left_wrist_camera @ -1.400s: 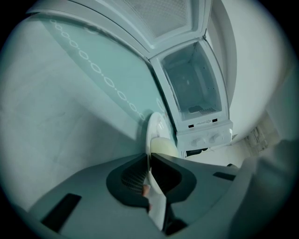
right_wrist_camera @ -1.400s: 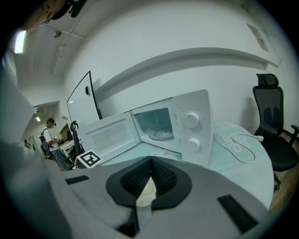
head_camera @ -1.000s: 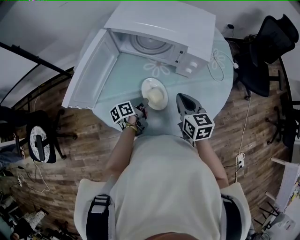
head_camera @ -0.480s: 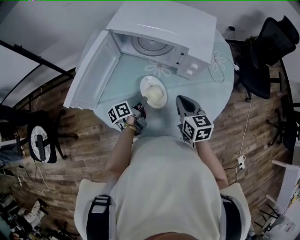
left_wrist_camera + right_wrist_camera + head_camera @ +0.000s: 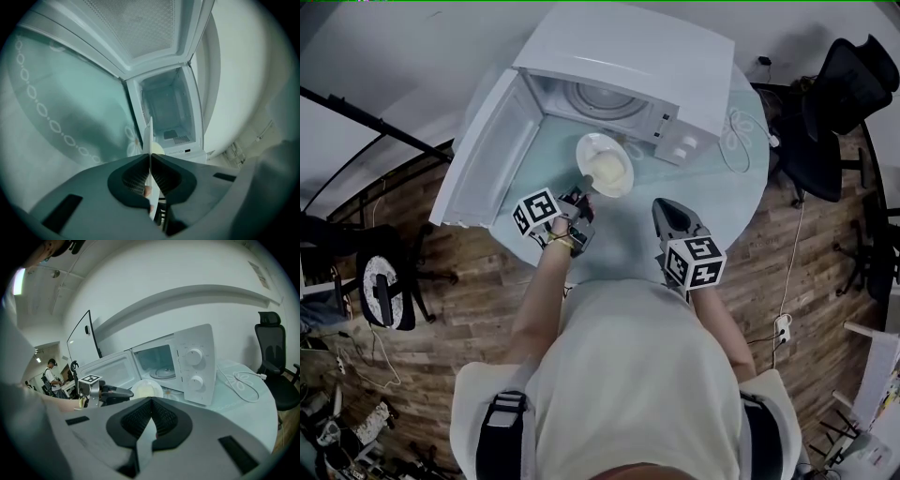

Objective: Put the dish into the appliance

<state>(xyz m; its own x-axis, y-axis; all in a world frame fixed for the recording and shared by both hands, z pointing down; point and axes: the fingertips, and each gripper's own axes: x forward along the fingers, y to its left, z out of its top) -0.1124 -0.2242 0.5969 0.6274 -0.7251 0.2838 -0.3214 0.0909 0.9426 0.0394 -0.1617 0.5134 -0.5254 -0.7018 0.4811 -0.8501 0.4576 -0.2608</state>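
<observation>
Head view: overhead, steeply down; microwave [image 5: 619, 66] at upper centre.
Left gripper view: close, rolled sideways, facing the open cavity.
Right gripper view: low over the surface [image 5: 243, 406], farther back, facing the microwave front.
Shared: microwave.

Left gripper [image 5: 586, 186] reaches forward, clamped on the dish [image 5: 606, 162]; right gripper [image 5: 665, 210] apparently closed.

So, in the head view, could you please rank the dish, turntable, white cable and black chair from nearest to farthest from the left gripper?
1. Dish: its rim is clamped in the left gripper's tongs.
2. Turntable: inside the open microwave, beyond the dish.
3. White cable: right of the microwave.
4. Black chair: far right, on the floor.
</observation>
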